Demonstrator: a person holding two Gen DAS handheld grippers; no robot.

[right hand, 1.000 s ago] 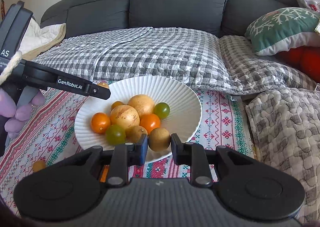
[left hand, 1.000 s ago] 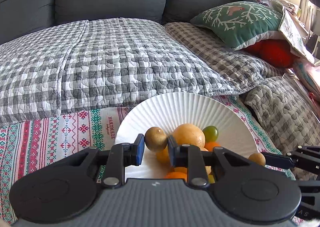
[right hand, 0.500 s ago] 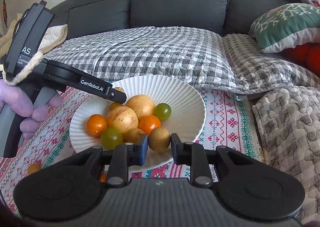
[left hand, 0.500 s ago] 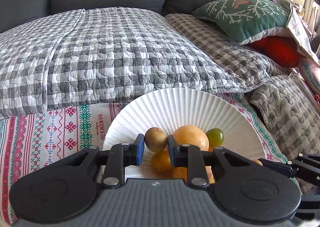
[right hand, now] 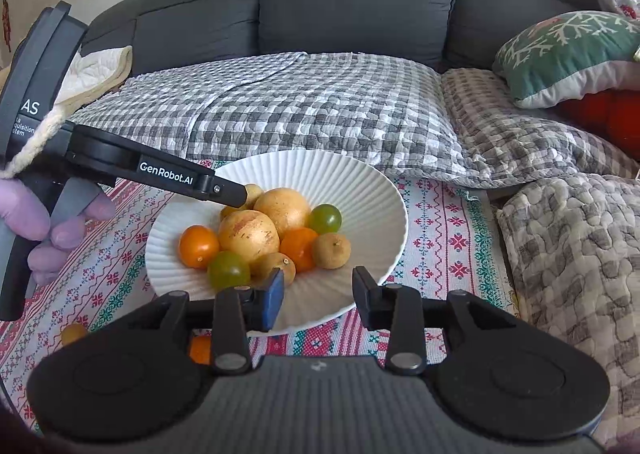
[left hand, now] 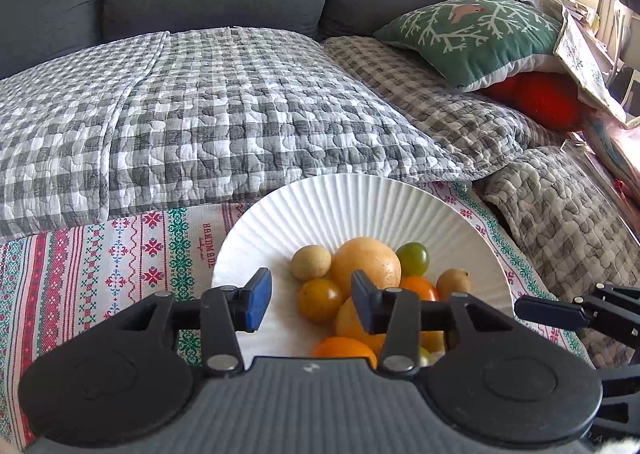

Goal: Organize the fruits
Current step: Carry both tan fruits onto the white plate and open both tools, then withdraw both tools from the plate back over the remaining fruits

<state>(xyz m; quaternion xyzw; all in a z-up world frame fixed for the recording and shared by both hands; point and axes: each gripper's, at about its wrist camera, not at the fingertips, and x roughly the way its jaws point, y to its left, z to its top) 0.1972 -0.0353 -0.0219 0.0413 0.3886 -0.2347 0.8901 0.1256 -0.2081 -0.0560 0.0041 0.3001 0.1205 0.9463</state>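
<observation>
Right gripper [right hand: 318, 292]: fingers released with a wide gap, nothing between them, over the plate's near rim at 6 o'clock.
Left gripper [left hand: 311, 296]: fingers released too, holding nothing, above the left side of the plate.
Loose fruits: one small yellow fruit [right hand: 73, 333] and one orange fruit [right hand: 199, 348] lie on the patterned cloth [right hand: 448, 230], at about 7 o'clock from the plate.
Plate [right hand: 372, 189]: white, ribbed, on the cloth.
Fruit pile [right hand: 276, 234]: inside the plate, yellow, orange and green pieces touching; a small tan fruit [right hand: 331, 250] at its 4 o'clock edge.
Sofa [right hand: 360, 5]: at 12 o'clock, with a checked quilt [right hand: 304, 101].
</observation>
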